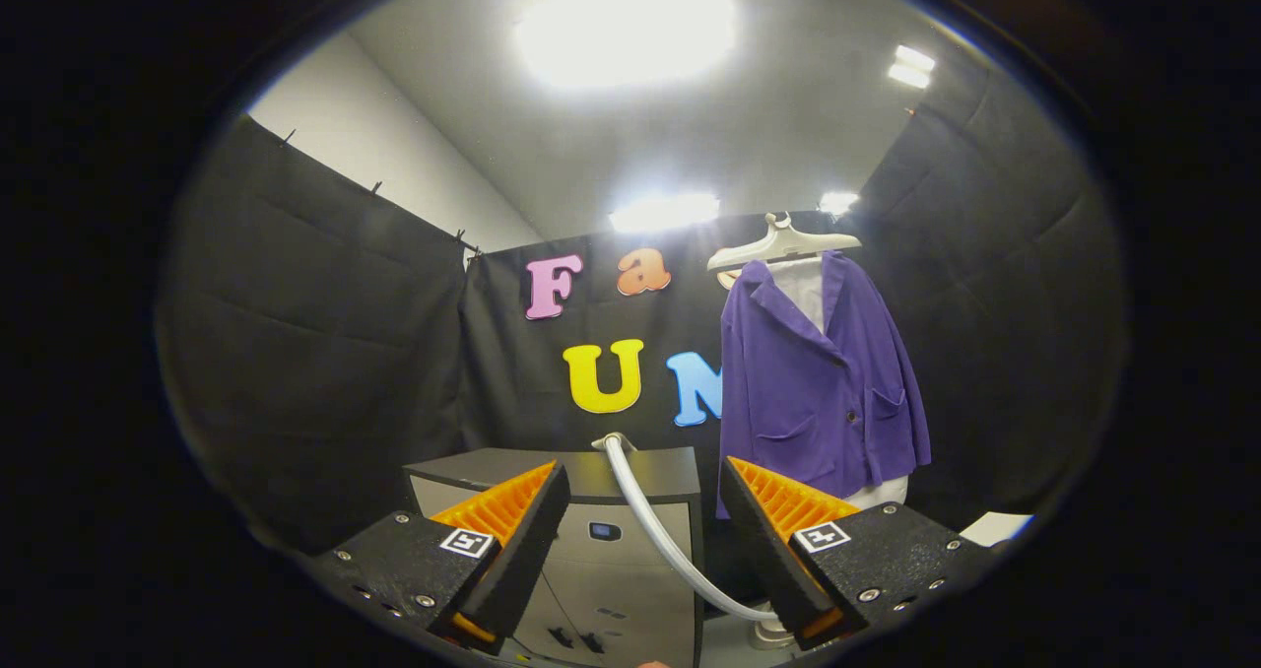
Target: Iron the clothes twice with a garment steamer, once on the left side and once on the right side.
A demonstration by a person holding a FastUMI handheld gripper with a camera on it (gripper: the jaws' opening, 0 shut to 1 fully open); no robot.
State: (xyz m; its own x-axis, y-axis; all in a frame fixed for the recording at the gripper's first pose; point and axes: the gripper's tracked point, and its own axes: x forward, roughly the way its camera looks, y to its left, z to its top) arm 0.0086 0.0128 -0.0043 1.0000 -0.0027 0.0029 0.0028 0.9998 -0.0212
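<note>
Steaming not yet begun; jacket untouched.
Gripper [645, 540] fingers spread apart, holding nothing; grey hose [650, 520] runs between them from steamer cabinet [611, 540]; purple jacket [818, 382] hangs on hanger [783, 244] beyond. Both passes remain.

The booth is seen from low behind the spread fingers [645, 540], tilted upward; the jacket [818, 382] hangs beyond at one o'clock.
</note>
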